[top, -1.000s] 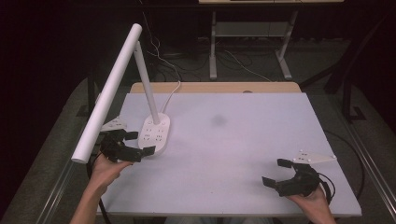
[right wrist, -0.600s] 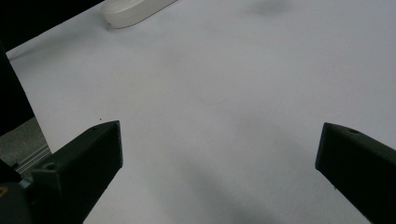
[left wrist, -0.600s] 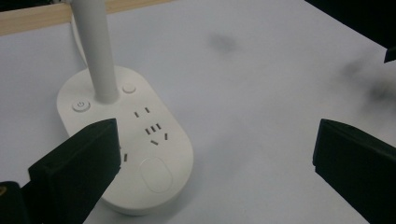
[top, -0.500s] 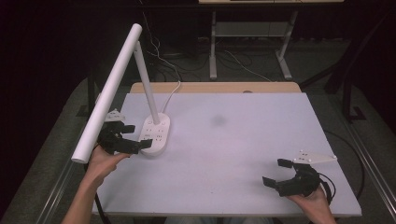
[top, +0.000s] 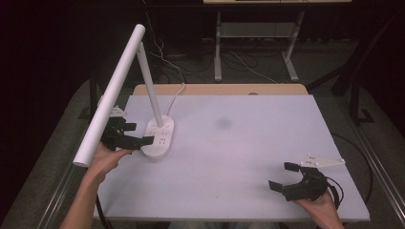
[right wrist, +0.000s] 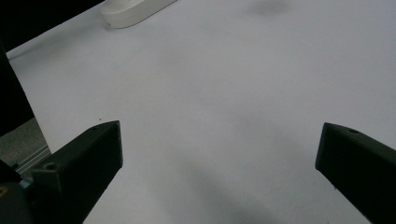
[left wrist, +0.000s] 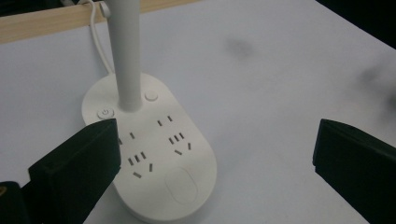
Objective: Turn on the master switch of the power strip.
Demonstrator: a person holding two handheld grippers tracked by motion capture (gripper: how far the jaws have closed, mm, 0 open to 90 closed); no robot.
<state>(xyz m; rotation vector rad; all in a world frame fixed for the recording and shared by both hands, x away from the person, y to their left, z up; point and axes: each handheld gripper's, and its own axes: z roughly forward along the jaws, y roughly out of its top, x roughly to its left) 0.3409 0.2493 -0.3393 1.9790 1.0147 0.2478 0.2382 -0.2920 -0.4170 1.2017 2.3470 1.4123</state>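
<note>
Left hand-held gripper (top: 133,134) has advanced to the lamp base (top: 159,137), jaws spread; right hand-held gripper (top: 286,177) rests released.

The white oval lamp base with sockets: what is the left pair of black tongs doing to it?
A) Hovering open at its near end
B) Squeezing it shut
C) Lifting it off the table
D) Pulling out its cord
A: the left tongs stand wide open by the white oval lamp base, which sits flat on the table, ungripped.
</note>
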